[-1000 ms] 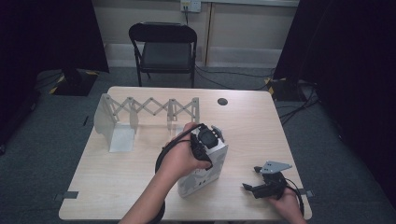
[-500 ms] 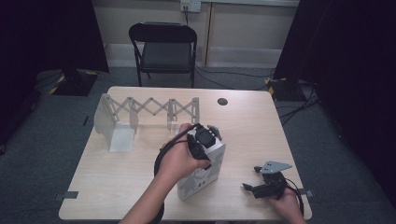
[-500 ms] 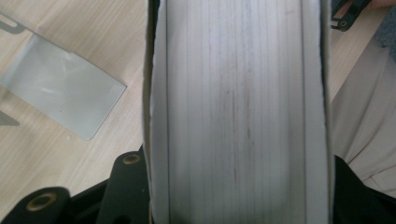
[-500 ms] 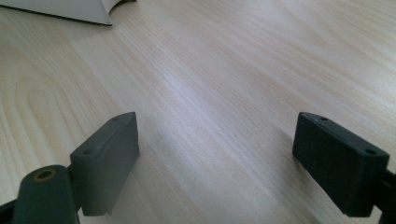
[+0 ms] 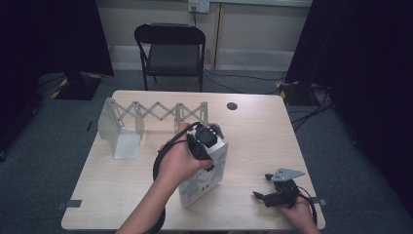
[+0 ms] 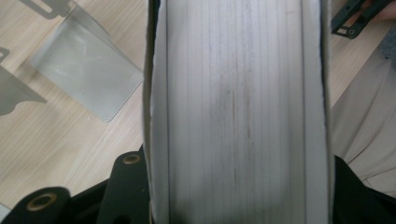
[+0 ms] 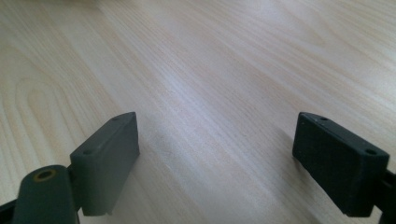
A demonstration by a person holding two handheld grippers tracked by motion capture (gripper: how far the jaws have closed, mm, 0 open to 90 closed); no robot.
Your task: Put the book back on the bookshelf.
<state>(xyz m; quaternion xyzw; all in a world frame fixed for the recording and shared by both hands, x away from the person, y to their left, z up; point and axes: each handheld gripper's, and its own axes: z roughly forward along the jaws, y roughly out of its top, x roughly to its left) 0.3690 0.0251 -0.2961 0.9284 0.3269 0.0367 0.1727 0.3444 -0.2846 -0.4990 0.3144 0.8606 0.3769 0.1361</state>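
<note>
A thick white book (image 5: 204, 180) stands on edge on the wooden table (image 5: 258, 136), slightly right of the middle. My left gripper (image 5: 207, 139) comes down on its top and is shut on it. In the left gripper view the book's page edges (image 6: 233, 93) fill the space between the two black jaws of the left gripper (image 6: 233, 186). My right gripper (image 5: 263, 186) rests low near the table's front right edge; in its own view the right gripper (image 7: 229, 154) stands open over bare wood. The right gripper (image 6: 355, 18) also appears in the left gripper view's top corner.
A grey metal scissor-type book rack (image 5: 156, 114) stretches along the back left, with an end plate (image 5: 126, 144) standing on the table, seen close as the plate (image 6: 84, 70). A small black disc (image 5: 232, 106) lies at the back. A black folding chair (image 5: 170, 48) stands beyond the table.
My left gripper has shifted slightly to the left and away with the book held in it. The right gripper has stayed in place.
</note>
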